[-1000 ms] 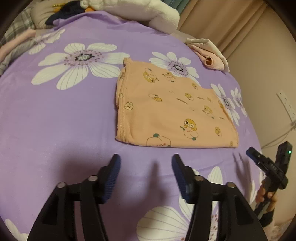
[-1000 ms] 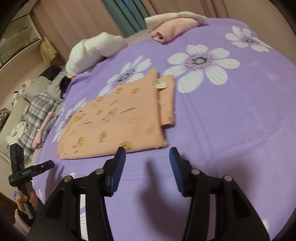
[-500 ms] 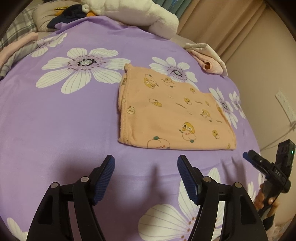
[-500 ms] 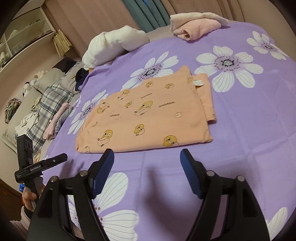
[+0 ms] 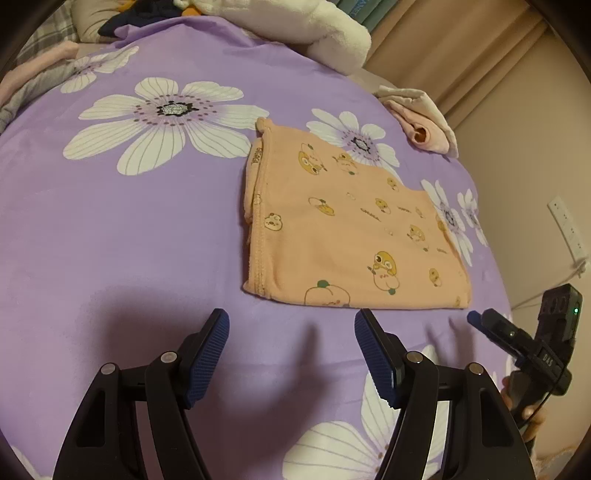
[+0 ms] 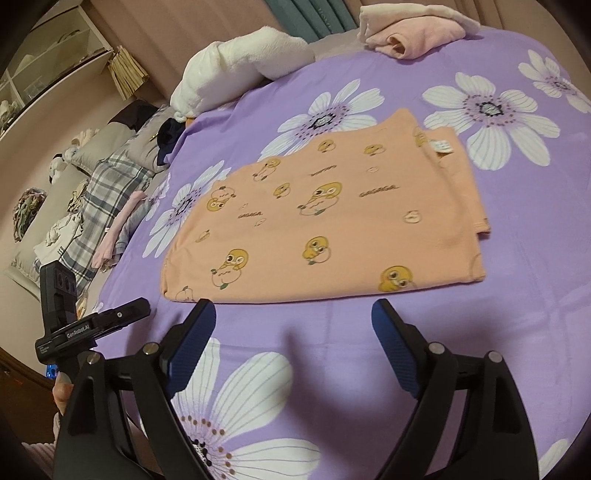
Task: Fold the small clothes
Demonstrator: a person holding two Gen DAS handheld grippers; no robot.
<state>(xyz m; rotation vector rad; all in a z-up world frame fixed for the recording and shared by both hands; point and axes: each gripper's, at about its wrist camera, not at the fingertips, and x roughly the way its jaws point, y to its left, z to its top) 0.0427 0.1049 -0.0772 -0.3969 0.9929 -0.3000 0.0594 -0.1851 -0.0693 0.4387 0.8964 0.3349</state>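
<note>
A peach garment with yellow duck prints (image 5: pixel 347 229) (image 6: pixel 332 221) lies folded flat on the purple flowered bedspread (image 5: pixel 110 240) (image 6: pixel 535 277). My left gripper (image 5: pixel 291 325) hovers open just short of the garment's near edge, nothing between its blue pads. My right gripper (image 6: pixel 293 314) stands over the bedspread at the same near edge, its jaws still opening and empty. Each gripper shows in the other's view: the right one (image 5: pixel 517 332) at the far right, the left one (image 6: pixel 92 325) at the far left, both held by a hand.
A folded pink and cream bundle (image 5: pixel 421 118) (image 6: pixel 410 33) lies at the bed's far edge. A white plush blanket (image 5: pixel 310 33) (image 6: pixel 240 70) sits near it. Plaid and grey clothes (image 6: pixel 103 192) are piled at the side, with curtains (image 5: pixel 443 48) and a wall socket (image 5: pixel 569 229) beyond.
Both grippers drew back from the folded garment and their jaws widened, the right one much more. The garment stays flat on the bed.
</note>
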